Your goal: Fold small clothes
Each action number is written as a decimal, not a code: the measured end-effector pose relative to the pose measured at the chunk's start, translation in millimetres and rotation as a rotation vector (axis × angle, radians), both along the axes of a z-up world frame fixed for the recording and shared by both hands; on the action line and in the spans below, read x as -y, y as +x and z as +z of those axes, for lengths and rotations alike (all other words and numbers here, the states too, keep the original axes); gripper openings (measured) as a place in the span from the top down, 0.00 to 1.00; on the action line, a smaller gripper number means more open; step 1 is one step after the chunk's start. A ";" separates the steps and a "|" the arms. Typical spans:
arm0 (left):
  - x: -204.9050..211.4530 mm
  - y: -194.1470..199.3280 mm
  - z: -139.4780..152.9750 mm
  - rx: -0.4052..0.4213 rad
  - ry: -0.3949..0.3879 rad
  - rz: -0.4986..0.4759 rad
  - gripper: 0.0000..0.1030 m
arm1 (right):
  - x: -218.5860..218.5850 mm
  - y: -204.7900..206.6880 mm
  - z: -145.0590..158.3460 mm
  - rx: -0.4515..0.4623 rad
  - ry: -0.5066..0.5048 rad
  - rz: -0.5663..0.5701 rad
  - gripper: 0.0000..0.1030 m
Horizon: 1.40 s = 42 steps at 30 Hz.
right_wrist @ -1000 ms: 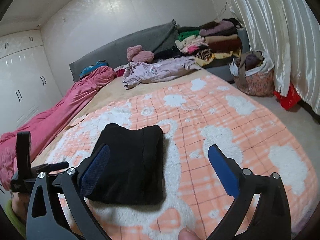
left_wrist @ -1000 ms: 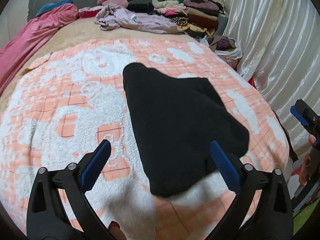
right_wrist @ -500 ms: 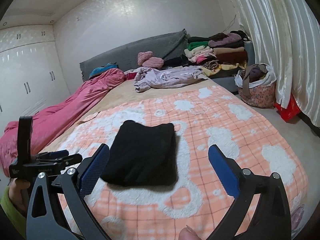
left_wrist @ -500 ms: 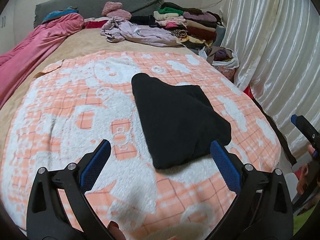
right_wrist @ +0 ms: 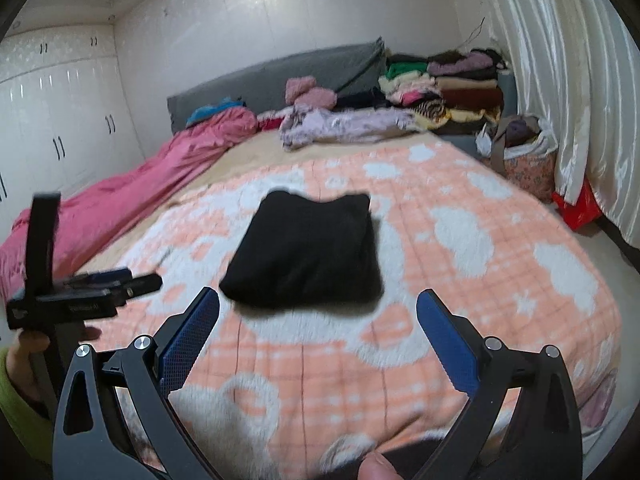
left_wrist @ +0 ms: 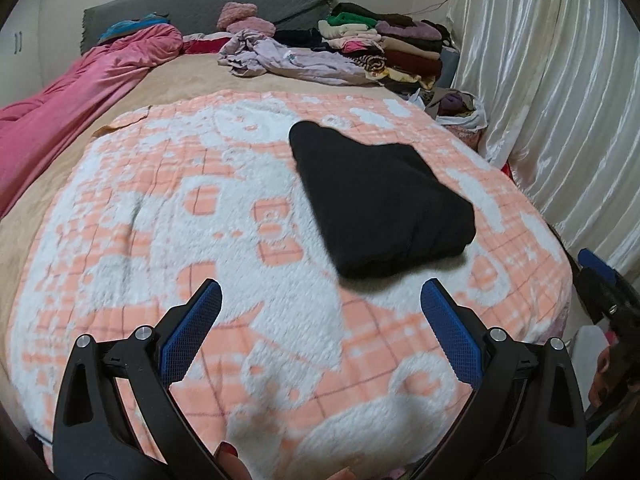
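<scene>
A black garment [left_wrist: 380,200] [right_wrist: 308,252] lies folded into a thick rectangle on the orange-and-white fleece blanket [left_wrist: 160,208] [right_wrist: 480,280]. My left gripper [left_wrist: 320,320] hangs open near the bed's foot, short of the garment, holding nothing. My right gripper [right_wrist: 318,320] is open too, back from the garment's near edge. In the right wrist view the left gripper [right_wrist: 120,284] shows at the left, gripped by a hand. In the left wrist view part of the right gripper [left_wrist: 604,276] shows at the right edge.
A pile of unfolded lilac clothes [left_wrist: 288,58] and a stack of folded clothes [left_wrist: 384,44] lie near the grey headboard [right_wrist: 280,76]. A pink duvet [left_wrist: 80,88] runs along the left. A bag of clothes [right_wrist: 524,152] and white curtains [right_wrist: 560,80] stand on the right.
Both grippers have pulled back from the folded black garment toward the foot of the bed, so it looks smaller and farther. Both stayed open. The garment has not moved.
</scene>
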<state>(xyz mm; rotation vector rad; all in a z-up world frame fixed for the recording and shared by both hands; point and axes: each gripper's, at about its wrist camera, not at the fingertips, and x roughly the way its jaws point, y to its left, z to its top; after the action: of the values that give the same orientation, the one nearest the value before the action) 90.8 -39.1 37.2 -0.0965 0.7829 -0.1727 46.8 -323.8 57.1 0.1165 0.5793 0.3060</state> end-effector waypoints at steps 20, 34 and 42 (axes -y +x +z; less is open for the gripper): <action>-6.0 -17.7 -13.6 -0.032 -0.003 0.031 0.09 | -9.8 -1.7 -25.2 -0.077 -0.014 -0.029 0.04; -5.3 -20.5 -13.6 -0.034 0.003 0.041 0.09 | -7.3 -1.4 -25.6 -0.087 -0.013 -0.037 0.04; -7.3 -20.7 -14.4 -0.042 -0.002 0.044 0.09 | -7.5 -1.4 -25.6 -0.087 -0.014 -0.038 0.04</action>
<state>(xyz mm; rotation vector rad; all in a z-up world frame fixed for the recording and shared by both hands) 70.1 -31.8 22.8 -0.1192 0.8217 -0.1302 45.4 -316.3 31.5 0.1280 0.6642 0.2607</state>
